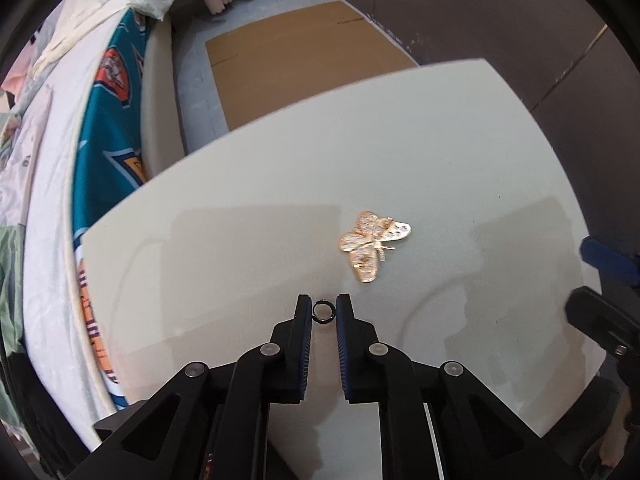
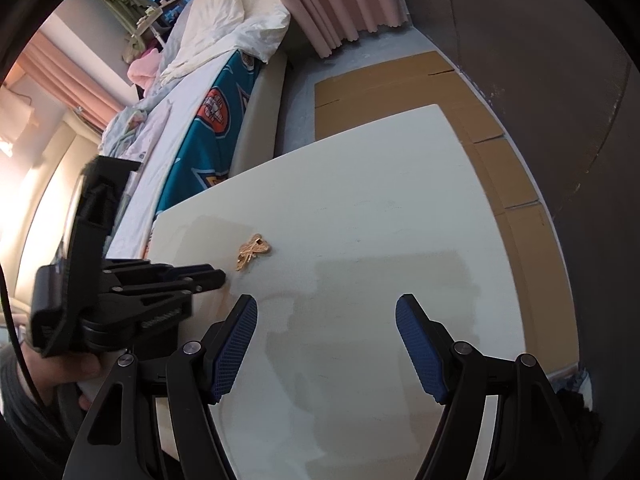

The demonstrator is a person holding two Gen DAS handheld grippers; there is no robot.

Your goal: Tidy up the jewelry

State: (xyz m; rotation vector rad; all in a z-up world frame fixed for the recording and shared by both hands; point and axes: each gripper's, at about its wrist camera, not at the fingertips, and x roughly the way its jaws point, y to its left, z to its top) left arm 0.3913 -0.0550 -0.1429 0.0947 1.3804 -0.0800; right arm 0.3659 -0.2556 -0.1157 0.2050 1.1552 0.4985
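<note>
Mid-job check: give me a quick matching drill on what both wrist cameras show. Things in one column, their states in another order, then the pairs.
Things:
1. small dark metal ring
2. gold butterfly brooch
3. left tool
4. right tool

States:
A. jaws spread wide, holding nothing
B. lying loose on the white table, untouched
C. closed around a small item
D. pinched between two blue-padded fingers

Pairs: 1-D, 2-B, 3-C, 4-A
</note>
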